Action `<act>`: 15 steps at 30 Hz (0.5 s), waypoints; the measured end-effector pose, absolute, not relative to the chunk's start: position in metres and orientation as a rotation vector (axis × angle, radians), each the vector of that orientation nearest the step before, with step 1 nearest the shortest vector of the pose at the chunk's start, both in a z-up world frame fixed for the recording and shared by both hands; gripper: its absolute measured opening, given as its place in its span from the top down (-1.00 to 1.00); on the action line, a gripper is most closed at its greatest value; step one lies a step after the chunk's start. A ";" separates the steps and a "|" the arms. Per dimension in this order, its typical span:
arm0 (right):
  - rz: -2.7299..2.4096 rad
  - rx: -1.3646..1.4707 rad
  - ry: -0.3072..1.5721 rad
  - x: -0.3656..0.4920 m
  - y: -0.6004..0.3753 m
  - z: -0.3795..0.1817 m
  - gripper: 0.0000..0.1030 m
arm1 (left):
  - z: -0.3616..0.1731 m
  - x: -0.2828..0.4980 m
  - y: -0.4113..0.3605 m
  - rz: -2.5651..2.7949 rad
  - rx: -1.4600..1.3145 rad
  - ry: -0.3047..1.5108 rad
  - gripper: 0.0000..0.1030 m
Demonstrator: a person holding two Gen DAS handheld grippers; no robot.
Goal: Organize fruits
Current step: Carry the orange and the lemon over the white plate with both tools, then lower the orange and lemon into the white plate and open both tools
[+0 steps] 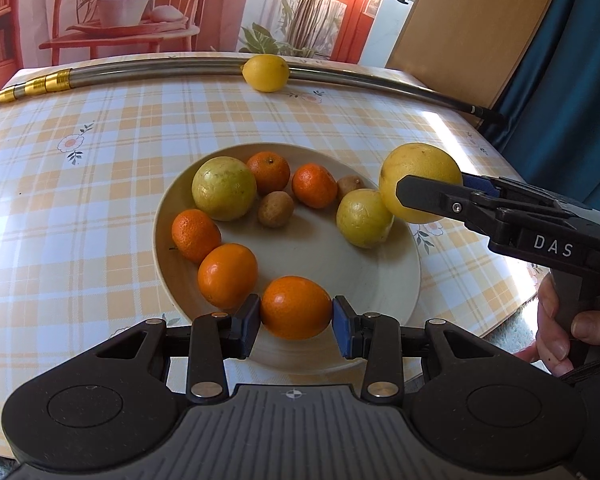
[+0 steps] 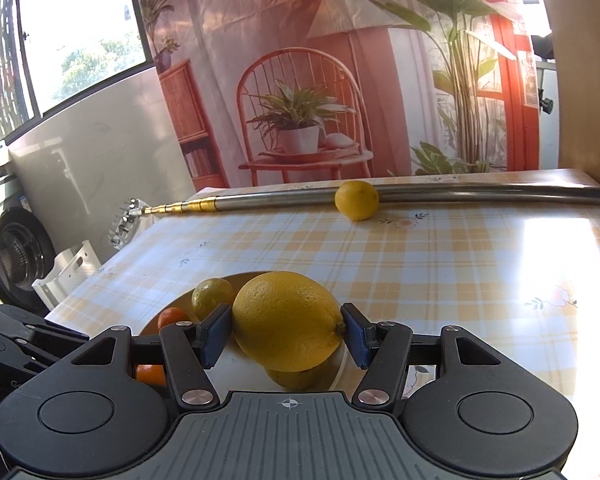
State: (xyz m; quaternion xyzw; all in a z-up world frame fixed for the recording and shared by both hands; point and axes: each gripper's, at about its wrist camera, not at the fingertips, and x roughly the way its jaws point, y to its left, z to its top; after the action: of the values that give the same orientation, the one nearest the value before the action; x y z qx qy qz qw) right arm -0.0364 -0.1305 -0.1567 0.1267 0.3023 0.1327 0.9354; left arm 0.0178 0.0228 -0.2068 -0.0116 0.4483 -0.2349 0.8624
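The round plate (image 1: 380, 280) was plain cream. The tablecloth (image 1: 100, 200) carried an orange, white and pale-blue check with small orange-centred flowers. The round mandarins (image 1: 296, 307) were bright orange, the large lemon (image 2: 288, 320) deep yellow, the small kiwis (image 1: 276, 209) dull brown. Gripper pads (image 1: 342, 330) were blue on black.

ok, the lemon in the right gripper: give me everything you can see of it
The lemon is large, yellow, with dimpled rind and a small nipple end facing the right-hand pad. The right gripper is shut on it, blue pads pressing opposite sides. In the left wrist view the lemon sits at the plate's right rim, above and seemingly touching a paler yellow-green fruit. Whether it is lifted or resting there cannot be told.
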 end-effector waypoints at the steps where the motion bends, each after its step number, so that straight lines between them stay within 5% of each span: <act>1: 0.280 0.255 0.621 -0.038 -0.129 -0.156 -0.07 | -0.207 0.018 0.023 -0.489 -0.026 0.941 0.21; 15: 0.396 0.223 0.678 -0.040 -0.108 -0.164 -0.07 | -0.213 0.020 0.026 -0.454 -0.037 0.963 0.21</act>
State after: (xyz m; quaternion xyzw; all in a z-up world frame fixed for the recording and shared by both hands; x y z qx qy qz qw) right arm -0.0403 -0.1083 -0.1636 0.1086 0.3298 0.1925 0.9178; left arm 0.0200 0.0260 -0.2127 -0.0178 0.4593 -0.2164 0.8613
